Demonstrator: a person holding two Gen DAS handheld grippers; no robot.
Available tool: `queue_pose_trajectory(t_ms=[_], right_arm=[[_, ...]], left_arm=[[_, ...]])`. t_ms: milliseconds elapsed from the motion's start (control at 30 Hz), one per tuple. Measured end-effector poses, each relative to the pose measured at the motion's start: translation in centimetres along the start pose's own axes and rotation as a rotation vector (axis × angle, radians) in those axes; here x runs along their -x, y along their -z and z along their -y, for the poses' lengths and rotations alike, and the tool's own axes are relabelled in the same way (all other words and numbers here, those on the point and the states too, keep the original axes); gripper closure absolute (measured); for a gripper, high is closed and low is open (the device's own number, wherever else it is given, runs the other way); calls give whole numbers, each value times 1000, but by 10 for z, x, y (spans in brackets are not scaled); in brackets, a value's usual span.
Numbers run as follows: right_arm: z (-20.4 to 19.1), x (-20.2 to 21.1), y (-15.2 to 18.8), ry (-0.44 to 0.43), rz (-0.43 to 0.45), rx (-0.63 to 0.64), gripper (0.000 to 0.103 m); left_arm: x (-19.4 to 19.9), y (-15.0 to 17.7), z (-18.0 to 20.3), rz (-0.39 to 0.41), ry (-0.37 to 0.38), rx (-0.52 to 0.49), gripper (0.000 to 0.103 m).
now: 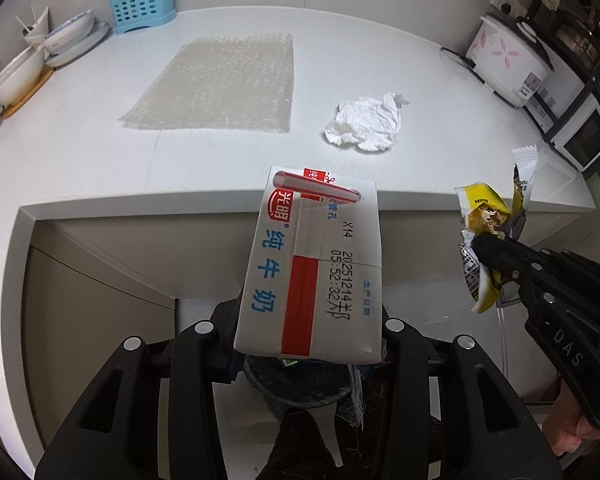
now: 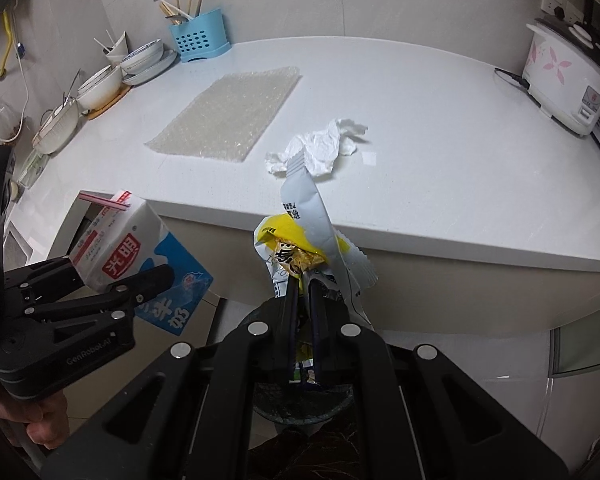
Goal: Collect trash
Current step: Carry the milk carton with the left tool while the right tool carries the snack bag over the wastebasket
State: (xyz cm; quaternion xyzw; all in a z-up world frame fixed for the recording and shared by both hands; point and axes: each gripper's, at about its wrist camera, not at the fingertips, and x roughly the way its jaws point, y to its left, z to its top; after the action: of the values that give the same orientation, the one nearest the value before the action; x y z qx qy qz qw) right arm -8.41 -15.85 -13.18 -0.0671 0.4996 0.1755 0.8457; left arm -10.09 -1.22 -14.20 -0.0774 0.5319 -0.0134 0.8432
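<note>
My left gripper (image 1: 308, 320) is shut on a white milk carton (image 1: 312, 264) with a red-striped straw (image 1: 316, 188); it holds the carton in the air in front of the counter edge, above a dark bin (image 1: 300, 384). The carton also shows in the right wrist view (image 2: 132, 264), held by the left gripper (image 2: 112, 280). My right gripper (image 2: 304, 280) is shut on a yellow and silver snack wrapper (image 2: 304, 236), also above the bin (image 2: 304, 400). The right gripper (image 1: 488, 248) and wrapper (image 1: 484, 208) show in the left wrist view. A crumpled white tissue (image 1: 364, 124) and a bubble wrap sheet (image 1: 220, 84) lie on the counter.
The white counter (image 1: 100, 168) carries stacked bowls and plates (image 1: 60, 40) and a blue utensil holder (image 1: 142, 4) at the back left. A rice cooker (image 1: 508, 60) and a microwave (image 1: 580, 136) stand at the right. A small paper scrap (image 2: 369, 158) lies by the tissue (image 2: 320, 148).
</note>
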Motion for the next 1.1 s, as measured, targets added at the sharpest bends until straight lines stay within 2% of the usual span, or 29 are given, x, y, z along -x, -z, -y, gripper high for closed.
queue_pose_trajectory(t_ms=[300,567,833,1100], right_arm=[[20,-37,24,43,-48,-23,98],[28,-65,37,21,-84,-55,98],[25,-97,52,-15,-128,-61,98],[6,-142,69,-19,-226,-13,97]], left_arm=[[-34,13,7,-32,12,-31,63],[-73,29,-3,-64,20,-14,63],[-98,43,-27,-75,-15,-3,63],[-108,57,-45,-83,-35,10,63]])
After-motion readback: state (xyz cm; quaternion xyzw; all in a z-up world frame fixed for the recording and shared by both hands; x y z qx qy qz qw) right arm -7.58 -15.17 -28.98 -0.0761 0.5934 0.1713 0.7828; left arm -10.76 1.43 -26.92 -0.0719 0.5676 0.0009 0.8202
